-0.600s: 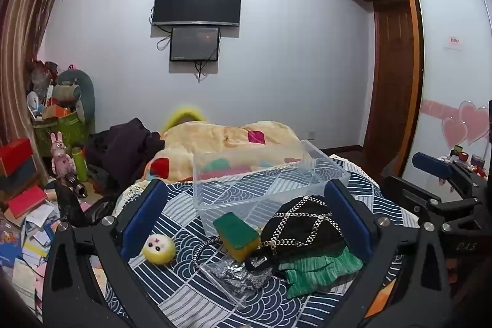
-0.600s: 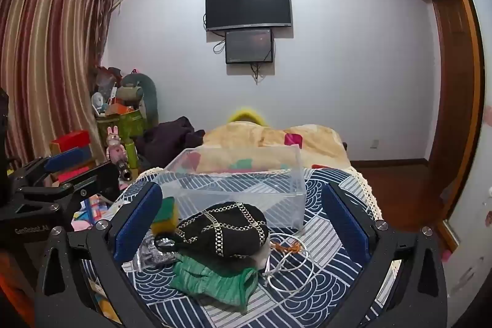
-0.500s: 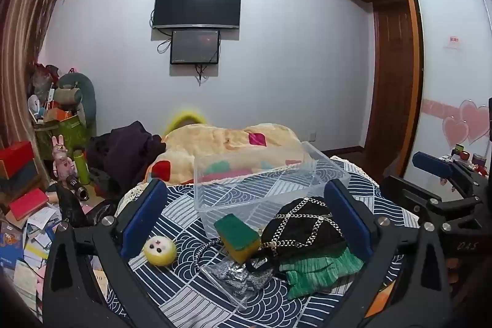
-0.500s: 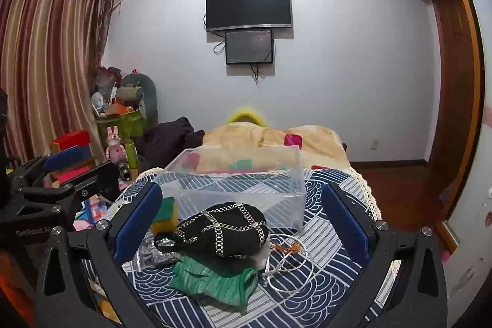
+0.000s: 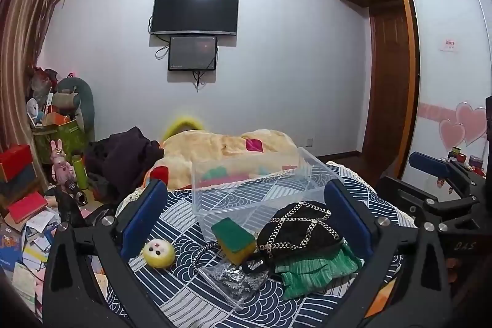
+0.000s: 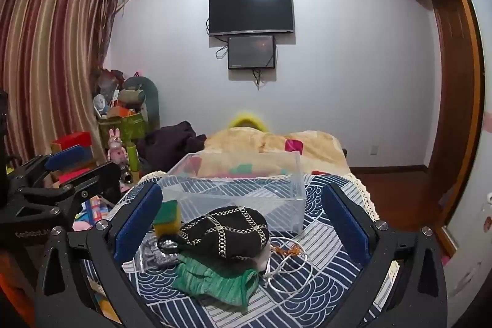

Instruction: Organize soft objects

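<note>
I hold my left tool and right tool spread wide and empty above the bed, framing the black chain-patterned soft pouch, apparently on green knitted cloth, near the clear plastic bin.

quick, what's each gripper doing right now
Left gripper: open, holding nothing, above the bed.
Right gripper: open, holding nothing, above the bed.

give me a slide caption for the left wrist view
Open left gripper hovers over sponge, black hat and clear bin.
</note>
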`<state>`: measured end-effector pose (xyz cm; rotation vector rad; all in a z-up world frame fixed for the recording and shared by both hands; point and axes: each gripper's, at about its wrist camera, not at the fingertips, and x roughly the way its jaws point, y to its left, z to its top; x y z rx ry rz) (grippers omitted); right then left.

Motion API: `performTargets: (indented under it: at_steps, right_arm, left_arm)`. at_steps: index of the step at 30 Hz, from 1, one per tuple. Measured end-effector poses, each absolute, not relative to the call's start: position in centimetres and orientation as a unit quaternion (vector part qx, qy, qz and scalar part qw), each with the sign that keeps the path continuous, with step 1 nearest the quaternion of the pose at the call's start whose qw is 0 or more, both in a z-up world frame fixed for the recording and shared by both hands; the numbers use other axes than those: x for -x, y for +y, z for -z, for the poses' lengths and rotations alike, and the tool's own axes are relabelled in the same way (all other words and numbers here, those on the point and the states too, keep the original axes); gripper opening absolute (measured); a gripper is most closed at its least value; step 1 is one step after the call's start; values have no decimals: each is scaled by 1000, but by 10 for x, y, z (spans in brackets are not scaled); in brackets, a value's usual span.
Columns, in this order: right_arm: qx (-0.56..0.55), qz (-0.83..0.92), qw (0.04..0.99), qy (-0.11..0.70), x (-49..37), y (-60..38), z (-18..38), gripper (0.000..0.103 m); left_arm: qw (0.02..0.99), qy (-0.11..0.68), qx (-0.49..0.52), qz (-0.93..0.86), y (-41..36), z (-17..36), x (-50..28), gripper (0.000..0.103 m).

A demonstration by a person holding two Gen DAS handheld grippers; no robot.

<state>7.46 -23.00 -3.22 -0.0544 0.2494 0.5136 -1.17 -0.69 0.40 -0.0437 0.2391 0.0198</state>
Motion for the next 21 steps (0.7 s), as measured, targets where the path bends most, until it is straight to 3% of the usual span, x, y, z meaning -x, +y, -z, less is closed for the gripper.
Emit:
performTargets:
  at_steps: [21]
  right_arm:
    - [23, -249, 961, 116, -70, -233, 26, 103]
  left_arm:
    - [993, 113, 21, -4, -9, -3, 16, 103]
